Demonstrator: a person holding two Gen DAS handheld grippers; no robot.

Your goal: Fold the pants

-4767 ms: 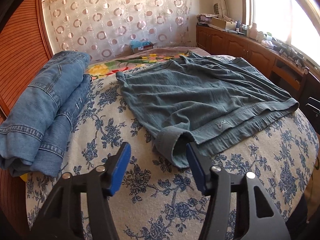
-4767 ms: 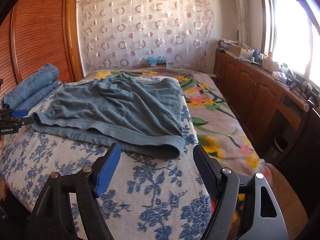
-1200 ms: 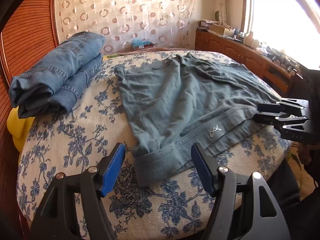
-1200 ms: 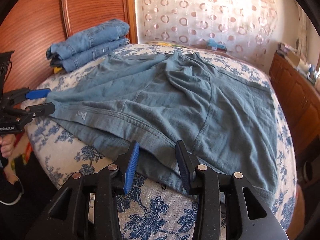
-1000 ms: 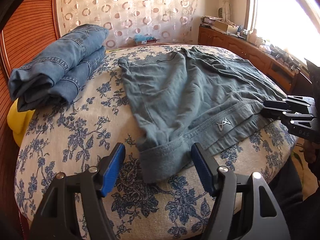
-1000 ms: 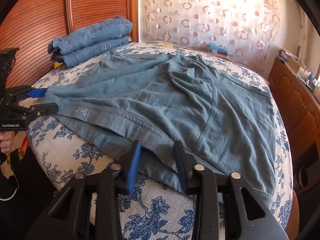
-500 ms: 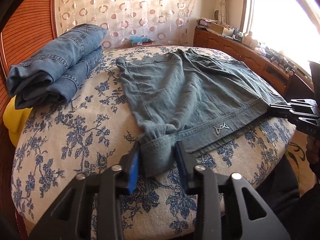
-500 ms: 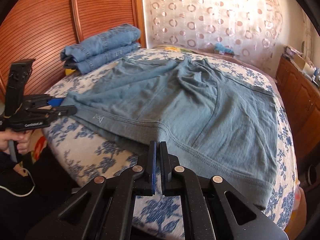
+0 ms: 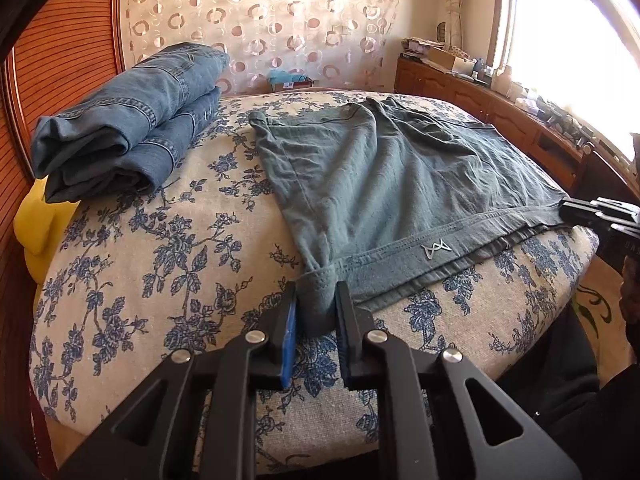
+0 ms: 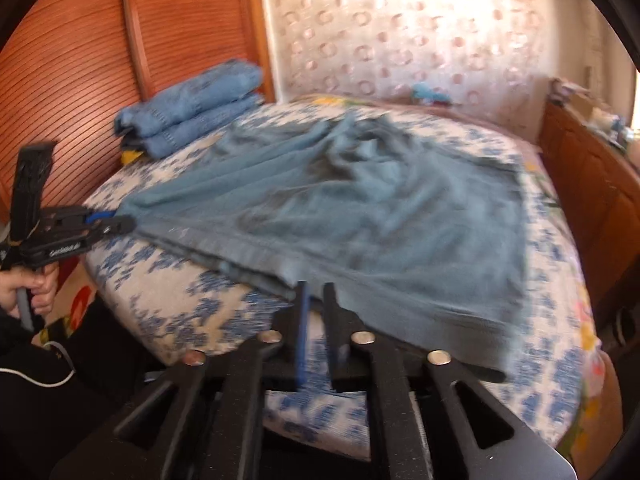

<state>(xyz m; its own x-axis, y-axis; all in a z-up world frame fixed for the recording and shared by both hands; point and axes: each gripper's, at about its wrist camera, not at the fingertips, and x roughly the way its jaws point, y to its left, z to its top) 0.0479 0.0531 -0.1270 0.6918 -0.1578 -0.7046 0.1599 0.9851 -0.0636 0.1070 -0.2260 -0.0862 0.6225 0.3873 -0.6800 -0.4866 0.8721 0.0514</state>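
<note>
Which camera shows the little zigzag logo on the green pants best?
The left wrist view. There the logo is sharp and close on the waistband of the green pants. In the right wrist view it is only a tiny pale smudge, blurred, on the far side of the pants.

Both hand-held grippers angle downward: left hand-held gripper (image 9: 316,312) just closed, right hand-held gripper (image 10: 314,304) slightly reopened.

A floral-sheeted bed (image 9: 152,240) sits between a ribbed wooden wall (image 9: 68,52), a circle-patterned curtain (image 9: 260,20) and a sunlit window (image 9: 568,32).
</note>
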